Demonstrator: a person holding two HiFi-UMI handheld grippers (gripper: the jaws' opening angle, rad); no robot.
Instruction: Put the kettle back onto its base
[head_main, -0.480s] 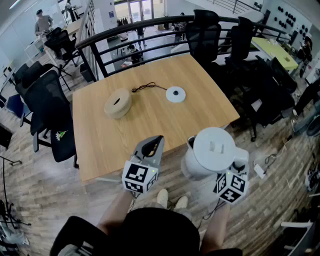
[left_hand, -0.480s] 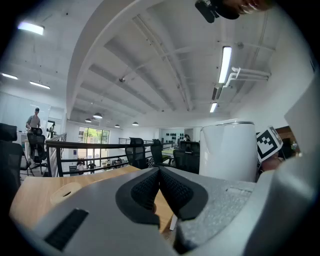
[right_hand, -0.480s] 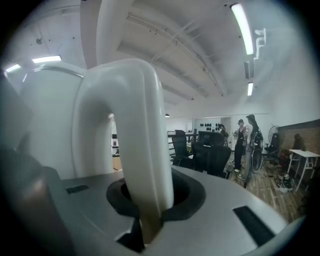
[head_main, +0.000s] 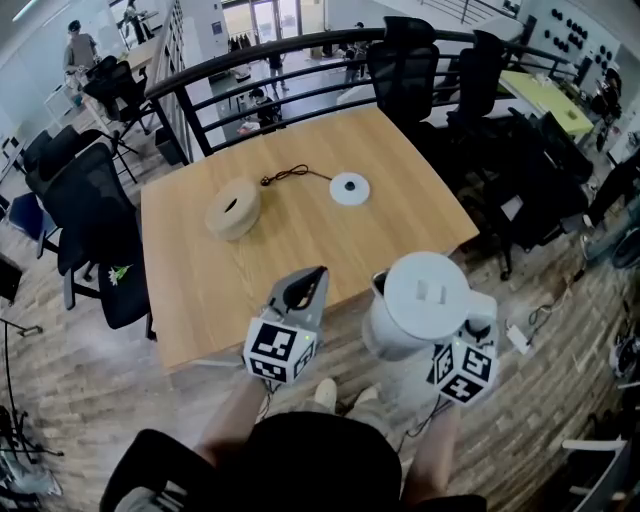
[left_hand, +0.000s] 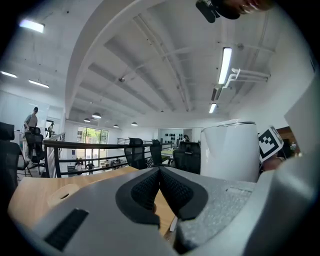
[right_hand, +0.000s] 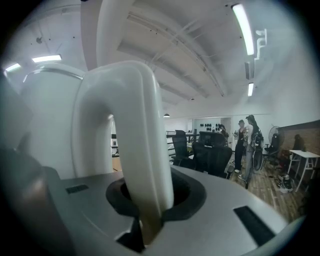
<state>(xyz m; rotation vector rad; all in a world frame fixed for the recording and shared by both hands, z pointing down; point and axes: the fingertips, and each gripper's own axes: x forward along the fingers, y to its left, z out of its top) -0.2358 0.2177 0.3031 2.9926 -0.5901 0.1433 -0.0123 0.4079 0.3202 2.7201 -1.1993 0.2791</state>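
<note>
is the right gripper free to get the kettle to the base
Probably yes: the right gripper holds the kettle, and only bare table lies between it and the base.

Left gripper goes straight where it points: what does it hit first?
Likely the table: the left gripper, shut and empty, points nearly level over its near edge. The kettle base lies roughly along that line further on; height is hard to judge.

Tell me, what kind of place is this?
Most likely an open office on an upper level: black office chairs stand around the wooden table, and a black railing behind it looks down on a lower floor.
</note>
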